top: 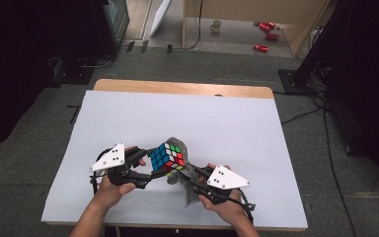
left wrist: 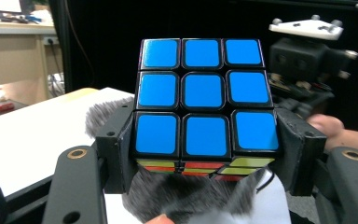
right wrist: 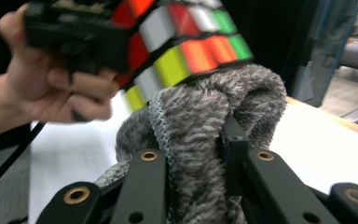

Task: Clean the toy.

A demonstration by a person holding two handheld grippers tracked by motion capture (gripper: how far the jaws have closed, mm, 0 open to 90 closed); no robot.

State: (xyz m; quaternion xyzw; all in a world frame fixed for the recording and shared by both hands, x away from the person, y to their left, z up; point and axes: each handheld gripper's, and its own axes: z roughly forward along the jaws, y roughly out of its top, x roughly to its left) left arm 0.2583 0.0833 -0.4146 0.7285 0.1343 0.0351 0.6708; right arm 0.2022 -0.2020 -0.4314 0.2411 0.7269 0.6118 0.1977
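Clearly the puzzle cube [top: 167, 157] was the stiff, light thing in your work: hard plastic with slick stickered faces and parts that can twist, so it wanted a squeeze on two opposite flat sides, never on corners. It sat lifted off the white table [top: 227, 128], just left of centre in the lower half of the high view. You had it that way: your left gripper [left wrist: 205, 154] was clamped on the cube's bottom layer, one jaw flat against each side, the all-blue face turned toward its camera. I judged that hold firm enough, though a slick face could slip under a sideways push.

The grey cloth [right wrist: 200, 140] was the opposite, soft, fluffy and limp, easy to bunch anywhere. Your right gripper [right wrist: 193, 154] pinched a thick fold of it and pressed the bundle up against the cube's underside, where red, orange and yellow-green tiles showed.

In the high view your left hand [top: 109, 190] came in from the lower left and your right hand [top: 222, 200] from the lower centre, both angled inward so the grippers met at the cube.
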